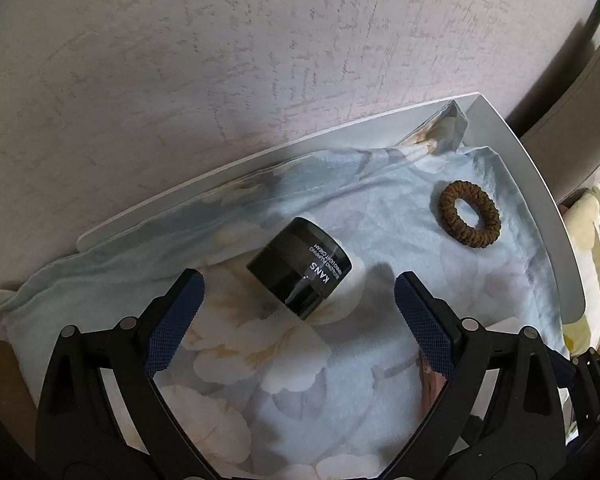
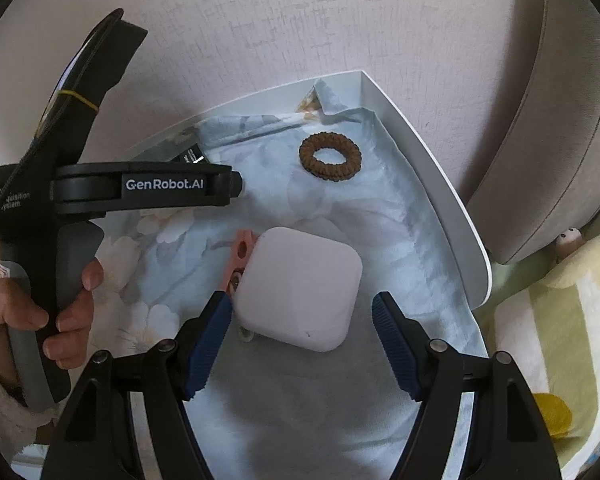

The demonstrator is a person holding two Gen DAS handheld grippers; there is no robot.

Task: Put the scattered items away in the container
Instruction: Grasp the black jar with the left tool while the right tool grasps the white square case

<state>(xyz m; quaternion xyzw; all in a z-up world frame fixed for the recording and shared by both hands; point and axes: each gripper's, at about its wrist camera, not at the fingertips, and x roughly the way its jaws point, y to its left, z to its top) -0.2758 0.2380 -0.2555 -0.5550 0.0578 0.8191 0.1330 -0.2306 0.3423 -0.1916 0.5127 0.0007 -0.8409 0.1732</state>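
A white container [image 1: 512, 148] lined with pale floral cloth [image 1: 260, 360] lies below both grippers. In the left wrist view a black cream jar [image 1: 300, 268] lies on its side on the cloth, just beyond my open left gripper [image 1: 298, 292], not touching its pads. A brown hair tie [image 1: 469, 214] lies at the right. In the right wrist view a white square charger [image 2: 300, 288] lies between the blue pads of my open right gripper [image 2: 302, 304], partly over a pink clothes peg [image 2: 240, 252]. The hair tie [image 2: 330, 156] lies farther back in the container [image 2: 432, 160].
The left gripper's black body [image 2: 140, 188] and the hand holding it [image 2: 68, 312] fill the left of the right wrist view. A grey cushioned seat [image 2: 560, 140] and a yellow striped plush [image 2: 560, 320] sit right of the container. A pale textured wall stands behind.
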